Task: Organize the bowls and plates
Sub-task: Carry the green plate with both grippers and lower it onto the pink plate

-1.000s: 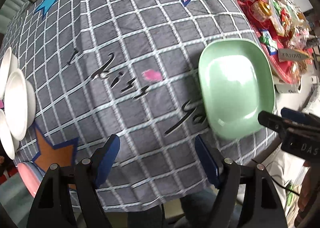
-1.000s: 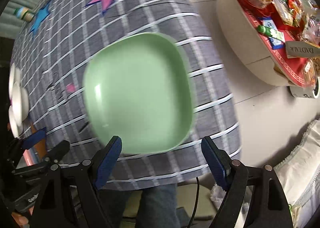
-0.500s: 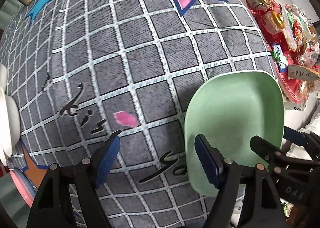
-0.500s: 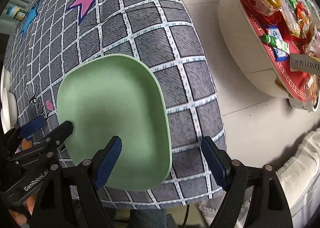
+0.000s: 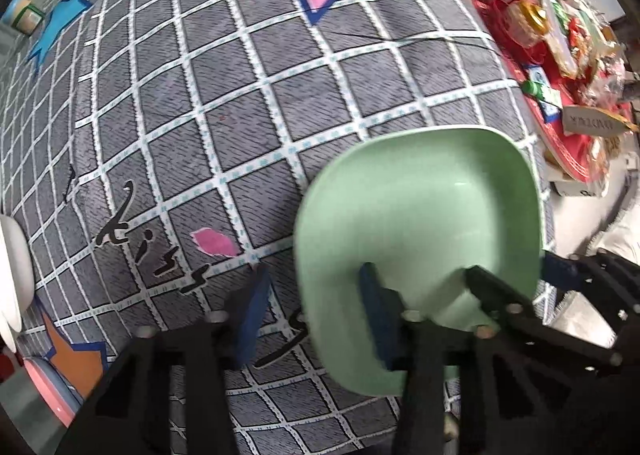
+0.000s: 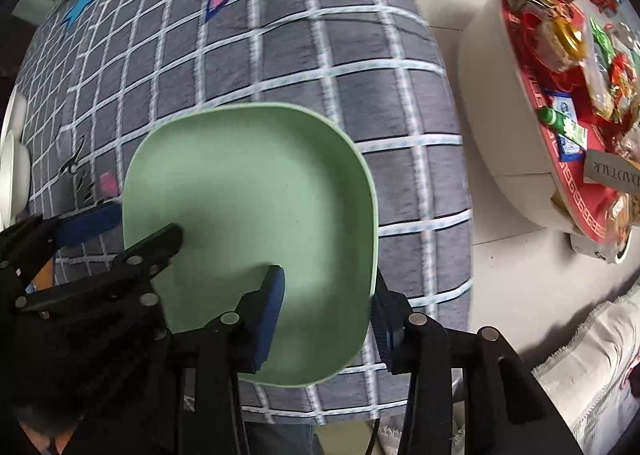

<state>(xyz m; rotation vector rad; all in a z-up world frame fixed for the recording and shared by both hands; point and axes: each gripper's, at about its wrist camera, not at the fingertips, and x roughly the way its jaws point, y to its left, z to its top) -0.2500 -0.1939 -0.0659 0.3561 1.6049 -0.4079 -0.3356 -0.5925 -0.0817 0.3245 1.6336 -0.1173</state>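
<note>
A pale green square plate (image 5: 424,215) lies at the near right edge of the grey checked tablecloth (image 5: 224,103). It also shows in the right wrist view (image 6: 248,191). My left gripper (image 5: 316,315) straddles its left rim, one finger inside the plate, one outside, jaws apart. My right gripper (image 6: 332,311) straddles its right rim the same way, jaws partly closed around the rim. White bowls (image 5: 12,255) are stacked at the table's left edge, with a pink plate (image 5: 44,391) below them.
A round side table holds a red tray (image 6: 576,159) full of snacks and jars to the right, across a strip of pale floor. A small jar (image 5: 24,15) stands at the far left. A light rug (image 6: 592,355) lies at lower right.
Both grippers have moved forward onto the green plate, each now with one finger inside it and one outside its rim. The right jaws have narrowed.
</note>
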